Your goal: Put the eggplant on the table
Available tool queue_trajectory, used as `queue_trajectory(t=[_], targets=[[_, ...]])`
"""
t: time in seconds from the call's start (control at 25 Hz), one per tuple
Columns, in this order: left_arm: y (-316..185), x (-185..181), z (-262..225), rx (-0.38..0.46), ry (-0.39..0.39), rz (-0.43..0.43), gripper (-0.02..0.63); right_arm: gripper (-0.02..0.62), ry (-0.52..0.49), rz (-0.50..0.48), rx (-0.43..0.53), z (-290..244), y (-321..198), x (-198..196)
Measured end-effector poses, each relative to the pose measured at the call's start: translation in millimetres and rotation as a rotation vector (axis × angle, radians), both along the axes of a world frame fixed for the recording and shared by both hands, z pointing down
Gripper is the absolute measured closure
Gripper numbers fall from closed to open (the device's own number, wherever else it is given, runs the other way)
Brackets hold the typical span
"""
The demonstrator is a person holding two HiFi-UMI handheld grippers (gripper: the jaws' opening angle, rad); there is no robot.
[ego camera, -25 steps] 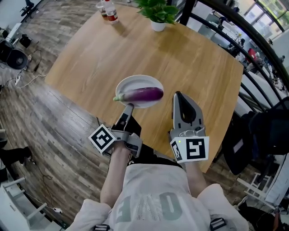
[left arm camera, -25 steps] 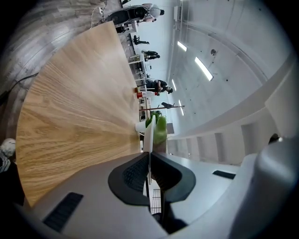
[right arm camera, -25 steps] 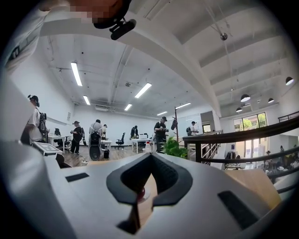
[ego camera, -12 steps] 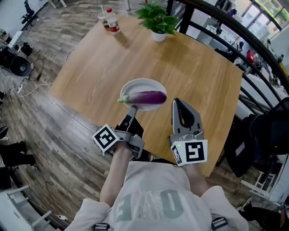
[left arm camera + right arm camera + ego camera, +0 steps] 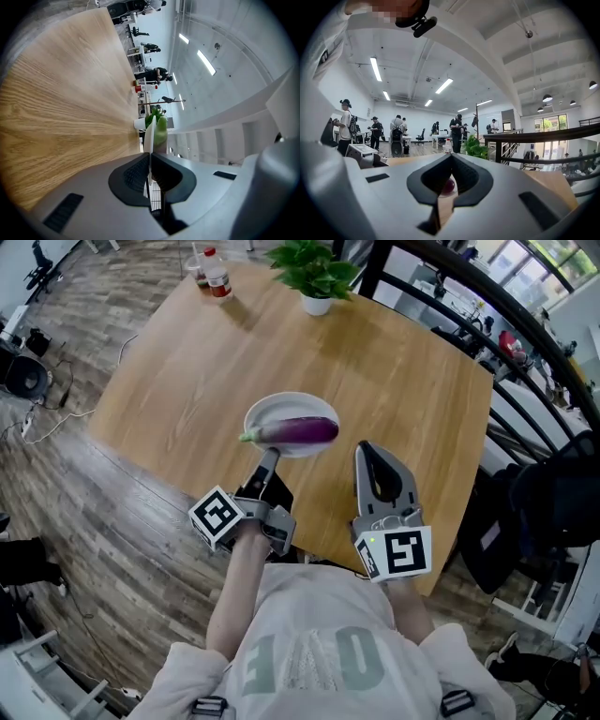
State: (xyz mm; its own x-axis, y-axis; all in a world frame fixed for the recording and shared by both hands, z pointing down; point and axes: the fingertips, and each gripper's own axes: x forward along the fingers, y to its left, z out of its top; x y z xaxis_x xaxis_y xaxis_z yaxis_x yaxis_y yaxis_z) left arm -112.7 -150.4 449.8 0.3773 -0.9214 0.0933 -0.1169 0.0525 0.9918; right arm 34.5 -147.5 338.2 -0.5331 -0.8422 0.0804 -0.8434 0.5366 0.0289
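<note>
Left tongs (image 5: 270, 457): closed on the near rim of a white plate (image 5: 281, 404). In the left gripper view the thin white rim of the plate (image 5: 151, 136) stands edge-on between the two dark pads (image 5: 133, 176), which press on it from both sides. These tongs lie level and are rolled onto their side, so that the wooden surface (image 5: 61, 103) fills the left of that view.

Right tongs (image 5: 364, 446): closed, tips meeting, nothing between them. They are held level over the near part of the surface (image 5: 375, 362), just beside the left tongs and to their right, apart from the plate.

Eggplant (image 5: 298, 431): purple with a green stem end, lying across the plate directly ahead of the left tongs' tips, with the stem pointing left. From the right tongs it lies ahead and to the left; its purple end (image 5: 448, 186) shows through the gap behind their closed tips.

Far side of the surface, well beyond both tongs: a potted plant (image 5: 314, 268) in a white pot, and a bottle (image 5: 217, 274) to its left.
</note>
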Motion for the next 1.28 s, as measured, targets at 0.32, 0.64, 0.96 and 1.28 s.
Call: queue_trajectory(t=[0.32, 0.64, 0.96, 1.28], targets=[[-7.4, -2.6, 47.5, -0.004, -0.03, -0.038, 0.588, 0.577, 0.033, 0.03, -0.017, 3.3, 11.5, 15.2], [-1.4, -0.3, 89.7, -0.056, -0.009, -0.024, 0.588, 0.577, 0.028, 0.056, -0.049, 10.6, 16.8, 27.4], [-3.7, 5.4, 111.7, -0.082, -0.053, 0.042, 0.587, 0.577, -0.049, 0.054, -0.063, 4.1, 17.9, 18.6], [-4.2, 5.1, 125.7, -0.11, -0.068, 0.052, 0.586, 0.577, -0.085, 0.074, -0.072, 4.2, 21.2, 22.6]])
